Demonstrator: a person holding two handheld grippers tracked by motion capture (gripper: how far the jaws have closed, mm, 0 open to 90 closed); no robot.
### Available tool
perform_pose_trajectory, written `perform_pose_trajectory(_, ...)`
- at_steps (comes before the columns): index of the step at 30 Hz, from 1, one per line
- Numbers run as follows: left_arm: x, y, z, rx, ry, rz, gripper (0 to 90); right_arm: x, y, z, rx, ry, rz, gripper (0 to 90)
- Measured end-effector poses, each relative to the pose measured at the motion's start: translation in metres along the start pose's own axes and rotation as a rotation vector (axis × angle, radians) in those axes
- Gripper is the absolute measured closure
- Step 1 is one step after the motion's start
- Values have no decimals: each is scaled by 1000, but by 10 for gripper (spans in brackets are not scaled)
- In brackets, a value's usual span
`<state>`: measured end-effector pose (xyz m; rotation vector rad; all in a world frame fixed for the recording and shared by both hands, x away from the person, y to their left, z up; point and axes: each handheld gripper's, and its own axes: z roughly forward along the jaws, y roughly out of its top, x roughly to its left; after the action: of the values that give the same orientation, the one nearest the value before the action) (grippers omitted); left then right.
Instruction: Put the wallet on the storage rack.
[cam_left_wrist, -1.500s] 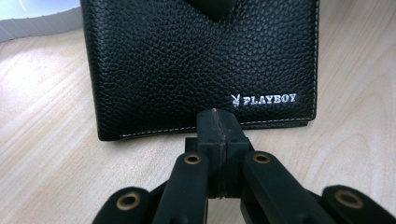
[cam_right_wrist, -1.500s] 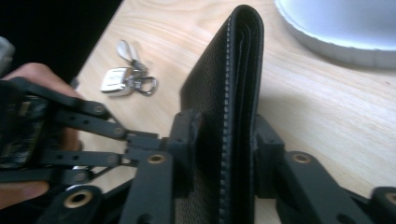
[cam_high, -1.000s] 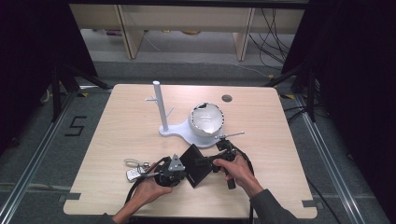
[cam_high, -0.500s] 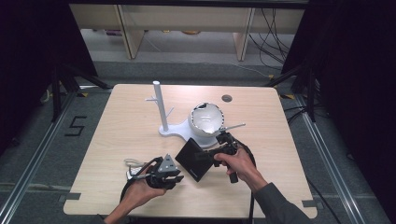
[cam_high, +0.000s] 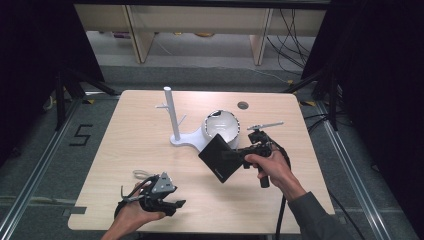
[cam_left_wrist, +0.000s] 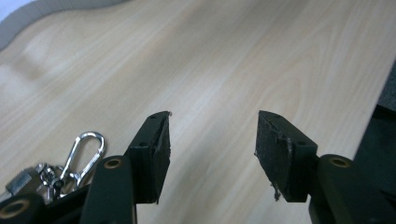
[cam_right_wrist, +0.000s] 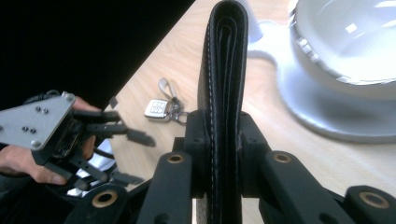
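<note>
Right gripper view: right gripper (cam_right_wrist: 223, 140) jaws clamp black leather wallet (cam_right_wrist: 224, 70) by one edge, aloft beside white bowl (cam_right_wrist: 345, 60). Left gripper (cam_left_wrist: 211, 154) jaws just opened, empty. Risk: wallet pivots, slips, strikes bowl.

The right gripper (cam_right_wrist: 223, 154) is squeezing a black folded leather wallet (cam_right_wrist: 224, 70) between its two black jaws. The wallet is standing up on its edge, and its pale stitching is running up along the side. Far off on the right, a big round white bowl (cam_right_wrist: 345, 51) is sitting on a flat white base (cam_right_wrist: 322, 116) on the light wooden table (cam_right_wrist: 154, 107). Left of the wallet, a small silver key fob with a loop strap (cam_right_wrist: 161, 106) is lying flat on the table. On the far left, a hand (cam_right_wrist: 21, 161) is holding the other gripper (cam_right_wrist: 128, 156), with a grey three-cornered plate on top. Its black jaws are standing apart with nothing between them.
</note>
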<state>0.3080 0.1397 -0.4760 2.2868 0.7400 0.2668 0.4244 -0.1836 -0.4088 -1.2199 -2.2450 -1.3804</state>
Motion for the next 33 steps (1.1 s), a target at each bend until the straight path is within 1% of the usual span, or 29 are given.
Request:
perform_pose_trajectory(1,-1,-2,-1,3,6,-6,438,-1,2,-4,-15,-12,2,784)
perform_pose_trajectory(2,-1,-2,-1,3,6,-6,435,-1,2,-4,-15,-12,2,784)
perform_pose_trajectory(3,-1,-6,-4,5,5,-18,432,-4,5,-12,-31,-32,-7,784)
perform_pose_trajectory(4,-1,-6,-4,5,5,-18,431,-4,5,-12,-31,-32,-7,784)
perform_pose_trajectory(5,-1,-8,-6,6,7,-3,429,-5,9,-20,-40,-42,12,784)
perform_pose_trajectory(6,-2,-12,-8,-4,2,-37,424,-7,11,-23,-46,-54,6,785)
perform_pose_trajectory(7,-1,-14,-10,10,12,-17,420,-8,13,-26,-54,-65,28,784)
perform_pose_trajectory(8,-1,-14,-10,10,12,-17,416,-8,13,-26,-54,-65,28,784)
perform_pose_trajectory(9,-1,-19,-11,2,14,-29,411,-12,17,-35,-80,-67,16,784)
perform_pose_trajectory(10,-1,-22,-12,0,17,-28,410,-14,19,-39,-89,-68,17,784)
perform_pose_trajectory(11,-1,-24,-12,-3,10,-33,408,-18,22,-43,-105,-91,1,784)
perform_pose_trajectory(12,-1,-24,-12,-3,10,-33,405,-18,22,-43,-105,-91,1,784)
perform_pose_trajectory(13,-1,-28,-13,1,12,-49,405,-20,23,-46,-114,-94,12,784)
perform_pose_trajectory(14,0,-29,-14,9,17,-38,403,-23,25,-49,-118,-105,6,784)
perform_pose_trajectory(15,-1,-33,-15,7,20,-55,397,-25,28,-53,-126,-120,9,784)
perform_pose_trajectory(16,-1,-33,-15,7,20,-55,395,-25,28,-53,-126,-120,9,784)
perform_pose_trajectory(17,0,-36,-15,13,23,-57,391,-30,31,-55,-141,-132,16,784)
perform_pose_trajectory(18,0,-36,-15,13,23,-57,390,-30,31,-55,-141,-132,16,784)
perform_pose_trajectory(19,-2,-38,-16,7,17,-71,389,-33,35,-57,-146,-143,40,784)
perform_pose_trajectory(20,-1,-39,-17,9,20,-56,388,-35,36,-58,-152,-142,32,784)
perform_pose_trajectory(21,-2,-39,-18,5,22,-68,388,-36,38,-58,-157,-140,60,784)
perform_pose_trajectory(22,-2,-39,-18,5,22,-68,388,-36,38,-58,-157,-140,60,784)
perform_pose_trajectory(23,-2,-40,-19,2,18,-64,388,-41,40,-58,-172,-148,52,784)
perform_pose_trajectory(24,-3,-41,-20,3,30,-63,388,-41,40,-58,-172,-148,52,784)
perform_pose_trajectory(27,-5,-44,-24,0,28,-62,385,-47,46,-55,-179,-162,66,784)
perform_pose_trajectory(30,-6,-45,-25,-1,31,-62,385,-50,49,-54,-187,-169,80,784)
perform_pose_trajectory(31,-6,-46,-26,-2,34,-68,385,-52,53,-53,-192,-175,83,784)
perform_pose_trajectory(32,-6,-46,-26,-2,34,-68,386,-52,53,-53,-192,-175,83,784)
perform_pose_trajectory(33,-5,-47,-27,-4,31,-72,385,-54,56,-51,-198,-187,93,784)
